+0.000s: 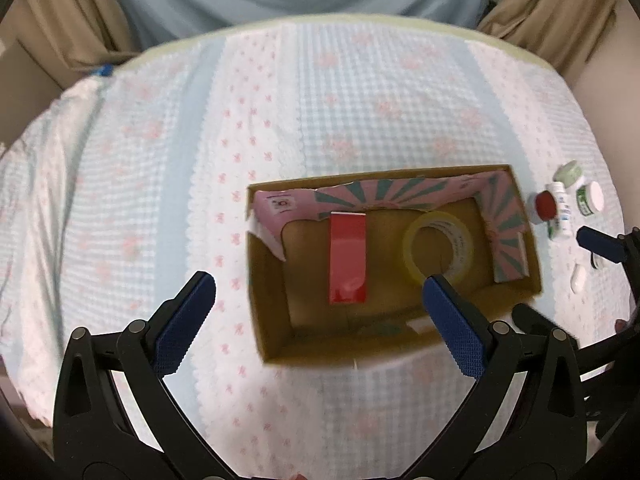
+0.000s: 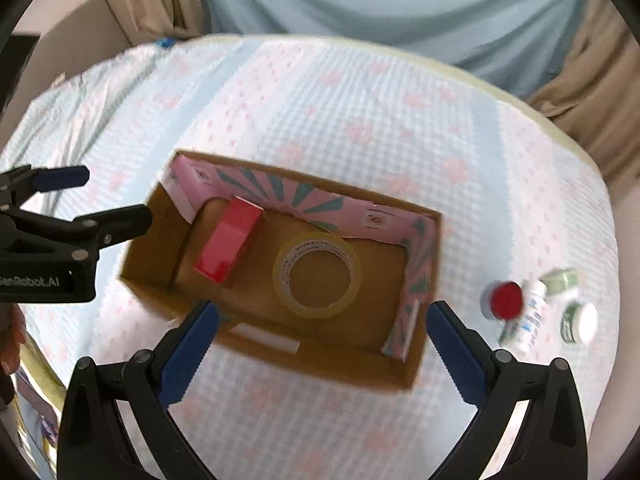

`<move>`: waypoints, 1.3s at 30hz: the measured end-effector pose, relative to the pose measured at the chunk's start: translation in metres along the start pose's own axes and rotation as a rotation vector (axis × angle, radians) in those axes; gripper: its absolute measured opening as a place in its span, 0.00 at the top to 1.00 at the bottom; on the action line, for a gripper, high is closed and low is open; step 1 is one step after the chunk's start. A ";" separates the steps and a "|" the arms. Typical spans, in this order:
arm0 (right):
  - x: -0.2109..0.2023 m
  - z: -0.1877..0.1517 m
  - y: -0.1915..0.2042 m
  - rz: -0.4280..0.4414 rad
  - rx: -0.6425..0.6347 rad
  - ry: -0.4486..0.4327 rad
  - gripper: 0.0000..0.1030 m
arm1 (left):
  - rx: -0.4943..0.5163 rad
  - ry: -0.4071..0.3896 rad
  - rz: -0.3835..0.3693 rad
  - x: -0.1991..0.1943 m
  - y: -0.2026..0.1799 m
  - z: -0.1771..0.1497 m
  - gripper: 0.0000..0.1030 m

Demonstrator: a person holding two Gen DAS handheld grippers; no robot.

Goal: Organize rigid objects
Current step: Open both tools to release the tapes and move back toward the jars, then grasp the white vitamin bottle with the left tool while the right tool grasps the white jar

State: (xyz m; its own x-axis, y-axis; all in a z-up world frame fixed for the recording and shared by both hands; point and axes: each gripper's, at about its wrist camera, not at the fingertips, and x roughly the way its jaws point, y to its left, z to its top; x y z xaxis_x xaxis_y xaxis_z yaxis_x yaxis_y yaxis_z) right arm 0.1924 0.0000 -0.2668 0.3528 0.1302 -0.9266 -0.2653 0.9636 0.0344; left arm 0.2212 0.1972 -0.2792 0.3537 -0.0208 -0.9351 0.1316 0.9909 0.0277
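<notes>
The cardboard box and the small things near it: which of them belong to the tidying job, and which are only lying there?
Part of the job:
- cardboard box
- red box inside it
- tape roll inside it
- red-capped jar, white bottle, green-labelled jar and pale green box, all still outside it

Just there:
- patterned tablecloth
- curtains

"genrobot.ai" stands in white on the left gripper (image 2: 68,200) body; tape roll (image 2: 317,274) print is unreadable.

Red block (image 1: 347,258) + tape roll (image 1: 438,247) in box (image 1: 268,300)
</notes>
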 end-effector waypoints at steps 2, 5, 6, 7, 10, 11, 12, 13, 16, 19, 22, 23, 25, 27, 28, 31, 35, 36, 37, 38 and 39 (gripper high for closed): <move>-0.023 -0.008 -0.001 -0.008 0.030 -0.022 0.00 | 0.007 -0.024 0.000 -0.022 -0.006 -0.004 0.00; -0.055 -0.021 -0.007 -0.024 0.089 -0.048 0.00 | 0.010 -0.062 -0.011 -0.055 -0.014 -0.013 0.00; -0.067 -0.027 -0.011 -0.035 0.109 -0.062 0.00 | 0.011 -0.078 -0.021 -0.066 -0.019 -0.016 0.00; -0.079 -0.032 -0.015 -0.046 0.127 -0.075 0.00 | 0.013 -0.089 -0.026 -0.077 -0.024 -0.019 0.00; -0.105 -0.048 -0.028 -0.083 0.167 -0.104 0.00 | 0.027 -0.125 -0.041 -0.101 -0.047 -0.026 0.00; -0.114 -0.054 -0.035 -0.101 0.184 -0.113 0.00 | 0.036 -0.139 -0.052 -0.109 -0.057 -0.028 0.00; -0.123 -0.062 -0.044 -0.115 0.203 -0.122 0.00 | 0.043 -0.149 -0.062 -0.117 -0.068 -0.030 0.00; -0.132 -0.070 -0.054 -0.128 0.223 -0.129 0.00 | 0.048 -0.156 -0.070 -0.121 -0.079 -0.031 0.00; -0.152 -0.092 -0.084 -0.159 0.274 -0.144 0.00 | 0.065 -0.174 -0.097 -0.135 -0.116 -0.036 0.00; -0.166 -0.115 -0.120 -0.177 0.312 -0.154 0.00 | 0.073 -0.179 -0.113 -0.139 -0.158 -0.040 0.00; -0.173 -0.140 -0.163 -0.181 0.335 -0.162 0.00 | 0.073 -0.179 -0.120 -0.135 -0.206 -0.044 0.00; -0.173 -0.148 -0.177 -0.186 0.339 -0.158 0.00 | 0.070 -0.172 -0.116 -0.132 -0.220 -0.044 0.00; -0.171 -0.162 -0.204 -0.194 0.356 -0.153 0.00 | 0.060 -0.156 -0.131 -0.122 -0.253 -0.046 0.00; -0.165 -0.178 -0.235 -0.199 0.378 -0.151 0.00 | 0.062 -0.136 -0.149 -0.108 -0.290 -0.047 0.00; -0.162 -0.183 -0.246 -0.207 0.386 -0.149 0.00 | 0.068 -0.129 -0.148 -0.102 -0.305 -0.047 0.00; -0.151 -0.203 -0.288 -0.222 0.418 -0.137 0.00 | 0.080 -0.105 -0.150 -0.077 -0.347 -0.043 0.00; -0.132 -0.220 -0.329 -0.227 0.450 -0.116 0.00 | 0.080 -0.068 -0.168 -0.037 -0.392 -0.036 0.00; -0.125 -0.223 -0.336 -0.228 0.457 -0.111 0.00 | 0.084 -0.059 -0.165 -0.027 -0.401 -0.033 0.00; -0.118 -0.227 -0.344 -0.224 0.467 -0.108 0.00 | 0.088 -0.051 -0.163 -0.018 -0.408 -0.032 0.00; -0.109 -0.230 -0.351 -0.216 0.478 -0.106 0.00 | 0.092 -0.044 -0.160 -0.009 -0.415 -0.030 0.00; -0.100 -0.232 -0.357 -0.211 0.485 -0.106 0.00 | 0.095 -0.037 -0.156 0.002 -0.422 -0.028 0.00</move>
State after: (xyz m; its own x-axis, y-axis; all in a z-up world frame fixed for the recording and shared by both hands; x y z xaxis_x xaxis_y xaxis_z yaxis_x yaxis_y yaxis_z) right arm 0.0435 -0.4111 -0.2731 0.4488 -0.0792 -0.8901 0.2572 0.9654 0.0438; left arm 0.1406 -0.2177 -0.3029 0.3555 -0.1801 -0.9172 0.2739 0.9583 -0.0820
